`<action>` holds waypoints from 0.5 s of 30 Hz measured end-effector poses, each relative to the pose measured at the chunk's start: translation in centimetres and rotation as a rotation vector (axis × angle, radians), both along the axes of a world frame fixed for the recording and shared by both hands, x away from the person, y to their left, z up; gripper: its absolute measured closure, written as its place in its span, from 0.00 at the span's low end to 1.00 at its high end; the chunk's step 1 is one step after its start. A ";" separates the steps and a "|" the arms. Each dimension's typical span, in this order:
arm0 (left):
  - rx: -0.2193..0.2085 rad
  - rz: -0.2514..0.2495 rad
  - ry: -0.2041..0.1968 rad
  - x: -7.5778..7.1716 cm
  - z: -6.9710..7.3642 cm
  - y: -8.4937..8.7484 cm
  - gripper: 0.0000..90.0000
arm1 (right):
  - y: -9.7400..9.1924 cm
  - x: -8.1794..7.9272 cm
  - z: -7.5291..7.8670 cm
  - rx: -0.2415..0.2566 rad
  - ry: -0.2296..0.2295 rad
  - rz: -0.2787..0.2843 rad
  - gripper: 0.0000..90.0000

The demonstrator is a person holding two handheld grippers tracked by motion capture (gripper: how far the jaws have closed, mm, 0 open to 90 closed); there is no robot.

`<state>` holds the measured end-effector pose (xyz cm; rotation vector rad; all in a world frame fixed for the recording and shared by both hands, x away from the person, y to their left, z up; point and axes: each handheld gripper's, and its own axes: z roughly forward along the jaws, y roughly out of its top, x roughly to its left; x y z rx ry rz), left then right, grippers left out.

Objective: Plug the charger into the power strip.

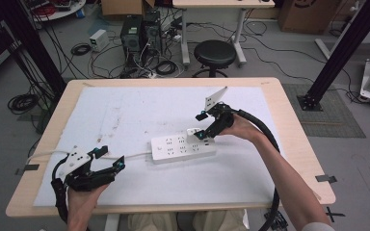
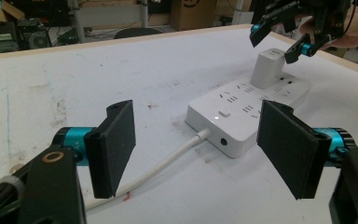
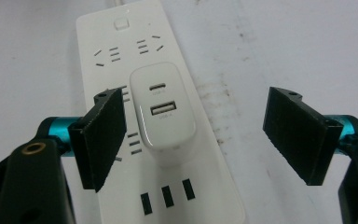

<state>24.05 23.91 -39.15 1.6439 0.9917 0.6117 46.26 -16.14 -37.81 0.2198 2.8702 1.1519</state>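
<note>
Centrally on the table's white sheet [image 1: 125, 115], nearer its right edge, lies one glossy white rectangular power strip [image 1: 173, 150] with a round white cable [image 2: 168, 161]; one smooth rounded-square charger [image 3: 163, 114] with two ports sits plugged in it; right gripper [image 3: 196, 135] hangs spread wide above it, untouching; left gripper [image 2: 198, 144], near the front-left corner, gapes empty; four matte black foam-like pads.

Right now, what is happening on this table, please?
A person works with a tool in each hand at a table with a white power strip. A white USB charger sits plugged into the strip. The right tool hangs just above the charger, jaws open on either side, not touching it. The left tool rests open near the table's front edge, pointing at the strip's cable end and holding nothing.
</note>
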 end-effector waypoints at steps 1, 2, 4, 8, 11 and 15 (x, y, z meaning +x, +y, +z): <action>0.000 0.000 0.000 0.0 0.0 0.0 0.29 | -0.2 -0.3 0.3 -0.007 -0.004 -0.022 0.24; 0.005 0.000 0.003 0.2 -0.1 0.2 0.29 | -0.2 -0.3 0.3 -0.007 -0.004 -0.022 0.24; -0.001 0.002 0.004 0.3 -0.1 0.2 0.28 | -0.7 -0.9 0.7 0.003 -0.037 -0.072 0.24; 0.001 0.005 -0.001 0.6 0.0 0.5 0.27 | -1.8 -1.9 1.1 0.030 -0.051 -0.143 0.24; 0.005 0.002 -0.004 0.8 0.1 0.6 0.27 | -2.1 -2.2 1.2 0.032 -0.056 -0.162 0.24; 0.007 -0.002 -0.008 0.9 0.2 0.6 0.27 | -4.1 -4.3 1.2 0.094 -0.091 -0.289 0.24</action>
